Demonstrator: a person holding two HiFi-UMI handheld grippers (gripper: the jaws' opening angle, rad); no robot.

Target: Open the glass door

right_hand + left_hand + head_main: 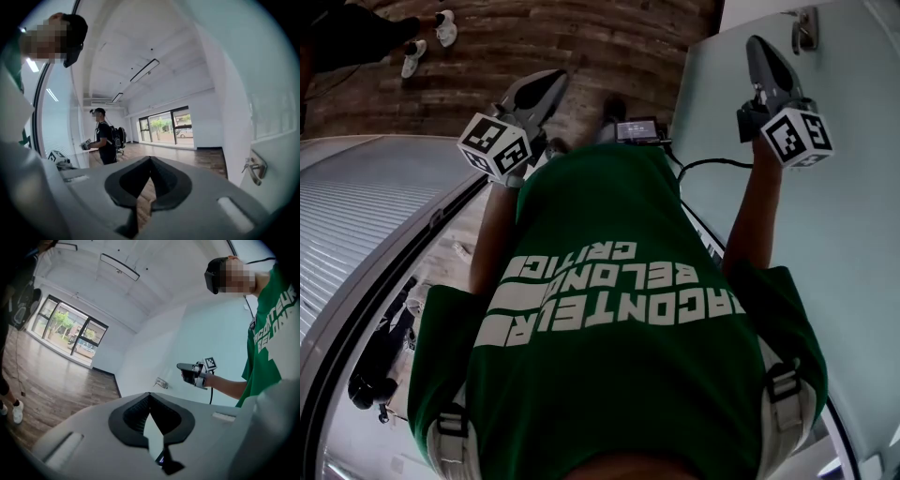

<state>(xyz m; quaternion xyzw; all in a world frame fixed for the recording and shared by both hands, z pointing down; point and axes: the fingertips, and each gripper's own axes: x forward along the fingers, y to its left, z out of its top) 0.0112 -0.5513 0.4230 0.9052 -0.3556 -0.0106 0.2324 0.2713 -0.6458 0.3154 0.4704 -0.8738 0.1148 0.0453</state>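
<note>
The glass door [825,234] is a pale frosted pane on my right, with a metal lever handle [804,28] near its top edge in the head view. My right gripper [757,45] is held up close to the pane, just left of and below the handle, with its jaws shut on nothing. In the right gripper view the handle [254,168] sits off to the right of the closed jaws [150,159]. My left gripper [553,82] hovers over the wood floor, away from the door, also shut and empty. From the left gripper view I see the handle [161,383] and the right gripper [187,367].
A ribbed frosted panel [366,216] with a dark frame runs along my left. A black object [380,361] lies on the floor beside it. Another person [105,140] with a backpack stands further into the room; white shoes [427,42] show at top left.
</note>
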